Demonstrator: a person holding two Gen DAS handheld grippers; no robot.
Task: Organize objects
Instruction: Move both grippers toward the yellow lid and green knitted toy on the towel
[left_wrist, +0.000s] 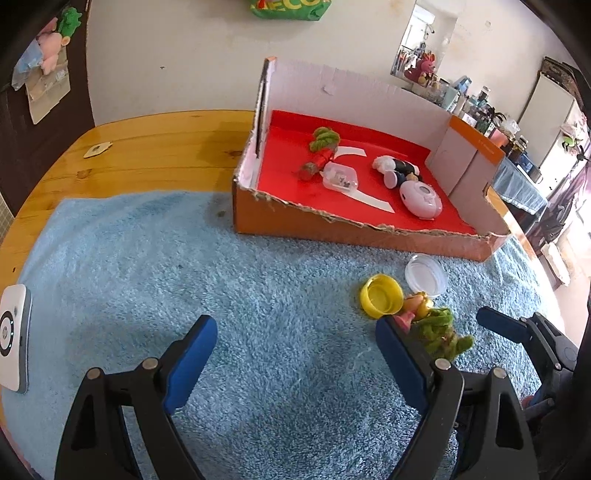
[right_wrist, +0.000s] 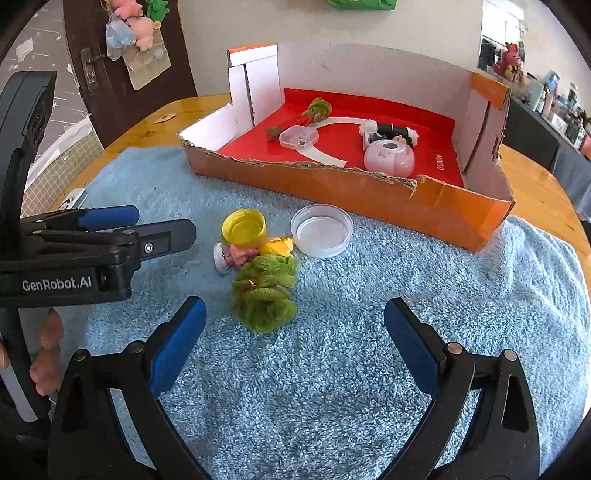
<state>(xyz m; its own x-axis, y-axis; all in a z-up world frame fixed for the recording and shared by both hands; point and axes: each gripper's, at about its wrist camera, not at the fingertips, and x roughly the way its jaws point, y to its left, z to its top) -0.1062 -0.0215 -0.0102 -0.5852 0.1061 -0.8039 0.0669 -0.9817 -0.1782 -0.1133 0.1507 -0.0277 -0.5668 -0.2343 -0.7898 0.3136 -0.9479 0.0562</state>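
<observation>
An orange cardboard box (left_wrist: 332, 230) (right_wrist: 332, 192) with a red floor holds a green fuzzy toy (left_wrist: 325, 138), a clear small case (left_wrist: 340, 179), a black-and-white plush figure (left_wrist: 397, 170) and a pink round device (left_wrist: 421, 197). On the blue towel (left_wrist: 221, 277) (right_wrist: 406, 295) lie a yellow cap (right_wrist: 244, 227) (left_wrist: 381, 301), a clear round dish (right_wrist: 321, 230) (left_wrist: 425, 275), a small pink-and-yellow figure (right_wrist: 255, 251) and a green fuzzy toy (right_wrist: 264, 291) (left_wrist: 441, 332). My left gripper (left_wrist: 295, 354) (right_wrist: 166, 221) is open, left of the pile. My right gripper (right_wrist: 295, 343) is open, just short of the green toy.
The towel covers a round wooden table (left_wrist: 147, 144) (right_wrist: 546, 192). A white device (left_wrist: 13, 332) lies at the towel's left edge. A brown door (right_wrist: 122, 74) and a wall stand behind the table. A hand (right_wrist: 46, 354) holds the left gripper's handle.
</observation>
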